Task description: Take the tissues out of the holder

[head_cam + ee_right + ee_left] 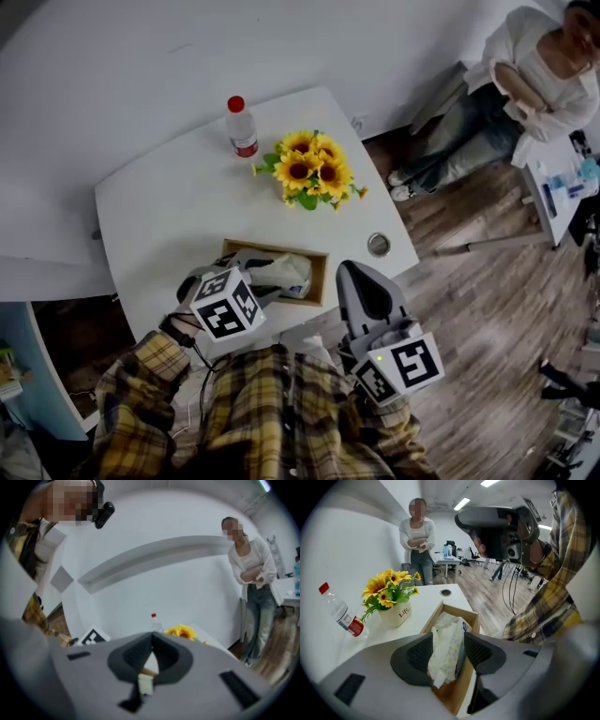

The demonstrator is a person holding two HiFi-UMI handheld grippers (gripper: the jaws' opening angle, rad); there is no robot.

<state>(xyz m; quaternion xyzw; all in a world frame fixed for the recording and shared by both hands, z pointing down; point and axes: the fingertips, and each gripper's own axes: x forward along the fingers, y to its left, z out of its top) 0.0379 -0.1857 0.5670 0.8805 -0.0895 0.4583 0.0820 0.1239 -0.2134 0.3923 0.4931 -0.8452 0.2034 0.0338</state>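
Tissues (446, 648) are sitting in the wooden holder (461, 610), which is an open box close to the near edge of the white worktop (178, 197), roughly in the middle of that edge. The left gripper (449, 651) is right over the box and its jaws are pinched in on a crumpled white bunch of the tissues, with both dark pads pressing on it from either side. More of the pack lies inside the box behind that, with a bit of blue print showing on it. From the head view you can see the same thing: the left gripper (258, 283) is over the near end of the holder (272, 247), with the tissues (286, 274) poking up beside it. The right gripper (367, 291) is off past the near right corner of the worktop, over the floor, touching nothing. In its own view the right gripper (152, 644) has its jaws closed tip to tip with nothing between them. Also on the worktop are a clear bottle with a red cap (242, 127) at the far edge, a bunch of sunflowers in a white pot (311, 169) just beside it toward the right, and a small round metal fitting (378, 245) near the right edge. A person in a white top (525, 84) stands well apart from the worktop, arms folded.
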